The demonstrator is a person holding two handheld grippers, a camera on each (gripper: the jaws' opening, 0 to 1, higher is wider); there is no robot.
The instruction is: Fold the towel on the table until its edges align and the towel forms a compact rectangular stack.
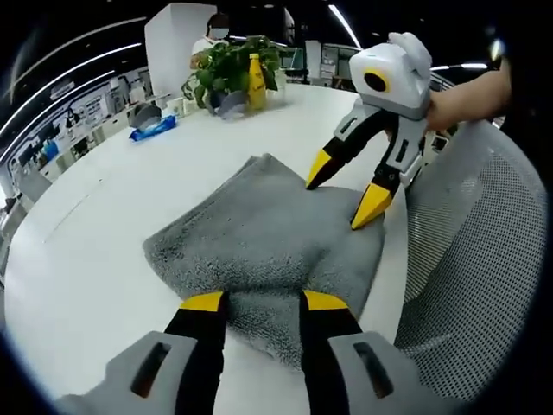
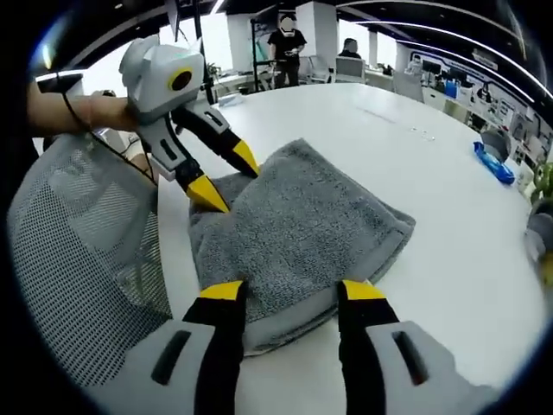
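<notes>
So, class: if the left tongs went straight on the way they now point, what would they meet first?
The grey towel: the left tongs stand open at its near edge, so its folded layers lie straight ahead. Beyond it, the right tongs rest on its far side, though depth is unclear.

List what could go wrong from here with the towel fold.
1. The grey towel lies close to the table edge beside the mesh chair; a tug toward that side might drag it off.
2. Its layers look uneven at the near corner, so pressing now could lock in misaligned edges.
3. Both the left gripper and the right gripper have open jaws over the same towel, so opposing pulls may undo the fold.
</notes>
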